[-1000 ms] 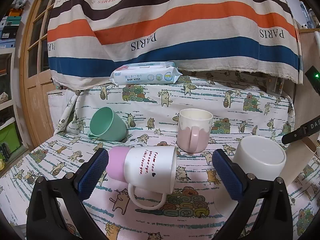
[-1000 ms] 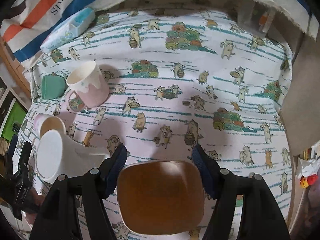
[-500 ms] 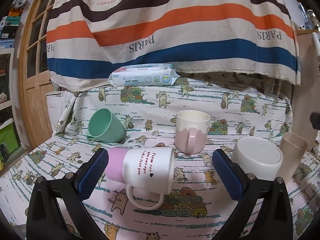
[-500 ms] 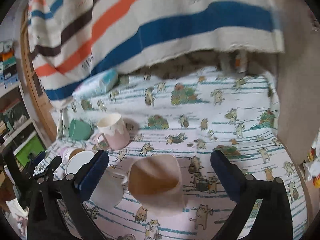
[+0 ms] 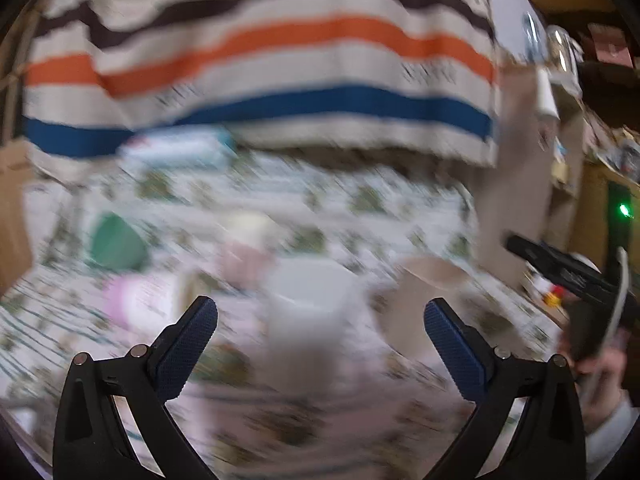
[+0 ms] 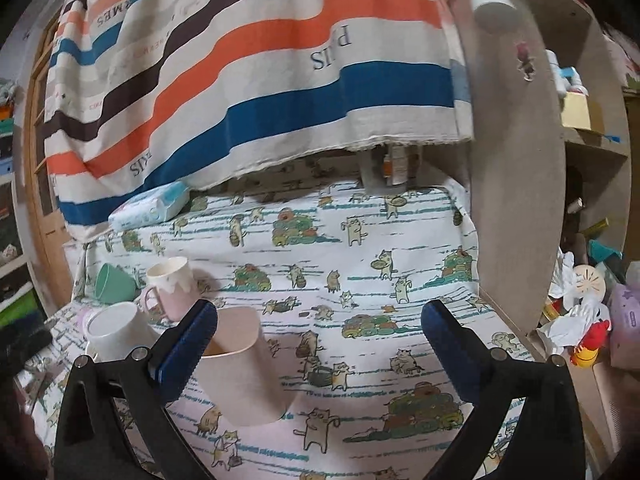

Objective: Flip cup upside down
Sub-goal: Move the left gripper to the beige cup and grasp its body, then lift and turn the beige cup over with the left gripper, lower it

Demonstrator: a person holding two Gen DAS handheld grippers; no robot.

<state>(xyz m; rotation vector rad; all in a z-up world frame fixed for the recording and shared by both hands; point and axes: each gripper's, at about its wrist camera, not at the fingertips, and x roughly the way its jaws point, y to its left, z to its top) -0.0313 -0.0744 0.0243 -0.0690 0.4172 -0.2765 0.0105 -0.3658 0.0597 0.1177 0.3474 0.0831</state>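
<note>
I have both grippers out over the cat-print cloth point(image 6: 360, 248) with nothing in either: the right gripper point(image 6: 319, 334) has its jaws spread wide, and the left gripper point(image 5: 320, 334) is spread just as wide. The beige cup point(image 6: 240, 364) stands near the front left corner of the cloth, and I cannot say for sure which way up it is; it looks mouth-up, so I judge the flip not yet done. My right gripper's left finger sits in front of its rim, so I can't tell whether pad and cup touch. Just beside it, toward the left edge, is the white mug point(image 6: 114, 332), with the pink mug point(image 6: 172, 288) and green cup point(image 6: 114, 282) behind. My worry is the left wrist view, smeared by motion: the beige cup point(image 5: 424, 296) and white mug point(image 5: 310, 300) are only pale blobs there, so judging a grasp from it risks clipping the wrong vessel. Closing the right gripper now would likely knock the cup into the white mug, since only one finger is near it.
</note>
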